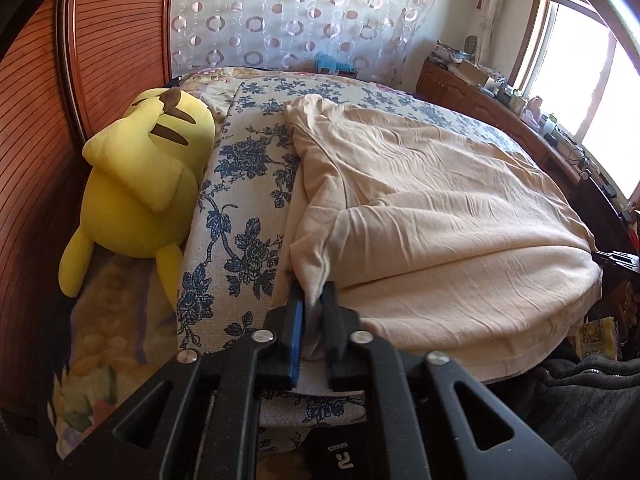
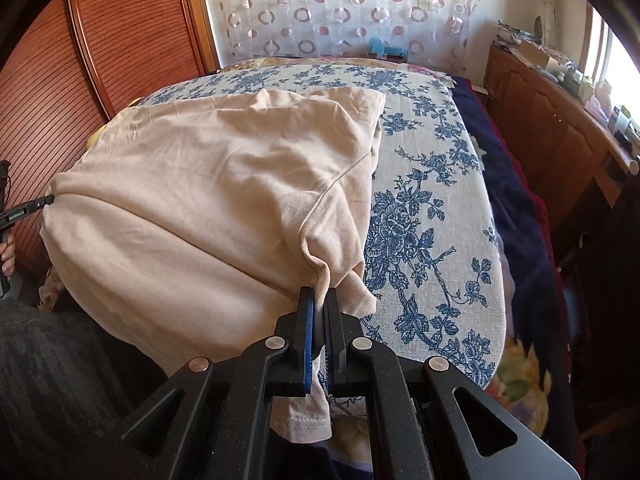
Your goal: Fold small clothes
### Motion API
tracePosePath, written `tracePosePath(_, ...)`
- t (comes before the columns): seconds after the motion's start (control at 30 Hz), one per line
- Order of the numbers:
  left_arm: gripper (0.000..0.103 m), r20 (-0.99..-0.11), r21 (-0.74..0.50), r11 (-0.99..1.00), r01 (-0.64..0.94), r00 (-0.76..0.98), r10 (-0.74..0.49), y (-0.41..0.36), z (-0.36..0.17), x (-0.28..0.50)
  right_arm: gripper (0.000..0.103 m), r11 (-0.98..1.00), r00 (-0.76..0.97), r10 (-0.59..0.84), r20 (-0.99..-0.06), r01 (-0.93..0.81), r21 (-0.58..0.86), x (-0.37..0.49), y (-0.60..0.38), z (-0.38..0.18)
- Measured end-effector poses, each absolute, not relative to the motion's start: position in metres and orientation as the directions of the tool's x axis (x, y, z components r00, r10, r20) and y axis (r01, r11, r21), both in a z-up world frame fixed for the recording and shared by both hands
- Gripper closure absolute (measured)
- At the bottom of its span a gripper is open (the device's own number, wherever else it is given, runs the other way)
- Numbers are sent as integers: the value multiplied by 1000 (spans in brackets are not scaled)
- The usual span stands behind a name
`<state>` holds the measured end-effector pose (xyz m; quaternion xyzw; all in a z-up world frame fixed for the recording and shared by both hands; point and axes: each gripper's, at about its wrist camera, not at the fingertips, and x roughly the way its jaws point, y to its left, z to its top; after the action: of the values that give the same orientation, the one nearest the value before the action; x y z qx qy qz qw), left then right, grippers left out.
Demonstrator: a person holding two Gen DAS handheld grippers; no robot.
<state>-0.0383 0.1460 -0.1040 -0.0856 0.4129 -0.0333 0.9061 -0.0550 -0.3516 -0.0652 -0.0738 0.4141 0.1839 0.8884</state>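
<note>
A beige garment (image 1: 420, 200) lies spread over a white cover with blue flowers (image 1: 240, 184), its near edge hanging over the front. My left gripper (image 1: 313, 292) is at the garment's near left corner. Its jaws stand slightly apart, with a fold of the cloth loose between them. In the right wrist view the same garment (image 2: 200, 200) fills the left half. My right gripper (image 2: 319, 294) is shut on its near right corner, and a hemmed end hangs below the fingers. The left gripper's tip (image 2: 40, 202) shows at the garment's far left corner.
A yellow plush toy (image 1: 140, 176) lies left of the flowered cover, against a slatted wooden wardrobe (image 1: 40, 120). A wooden cabinet (image 2: 552, 120) with clutter on top runs along the right under a window. The person's dark clothing (image 2: 48, 360) is at the near edge.
</note>
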Motion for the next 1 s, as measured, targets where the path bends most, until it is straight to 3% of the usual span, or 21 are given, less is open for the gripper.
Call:
tracePosePath(0.1, 62, -740, -179, 984, -12, 661, -127, 147, -103, -39, 100, 921, 595, 271, -757, -388, 25, -59, -353, -63)
tracePosePath(0.17, 57, -733, -187, 982, -5, 666, -137, 147, -101, -38, 100, 921, 599, 274, -752, -390, 25, -63, -354, -60)
tracePosePath(0.23, 46, -728, -184, 983, -2, 672, -135, 146, -99, -38, 100, 921, 606, 276, -746, -390, 24, -67, -356, -56)
tracePosePath(0.27, 34, -725, -184, 983, -3, 676, -133, 146, -98, -37, 100, 921, 610, 277, -743, -389, 23, -67, -355, -54)
tracePosePath(0.3, 29, -721, -187, 982, -5, 680, -134, 146, -98, -37, 100, 921, 613, 279, -740, -390, 24, -67, -356, -54)
tracePosePath(0.53, 29, -735, -172, 985, -29, 670, -108, 143, -101, -32, 83, 922, 656, 280, -700, -388, 5, -71, -354, -36)
tracePosePath(0.7, 29, -738, -179, 983, -50, 668, -101, 145, -104, -30, 56, 921, 702, 286, -653, -389, -14, -73, -347, -22)
tracePosePath(0.8, 29, -742, -183, 981, -56, 663, -101, 144, -107, -29, 50, 914, 713, 310, -629, -405, -8, -67, -333, -23)
tracePosePath(1.0, 29, -745, -166, 984, -60, 661, -85, 141, -109, -29, 50, 897, 698, 355, -621, -441, 17, -44, -292, -39)
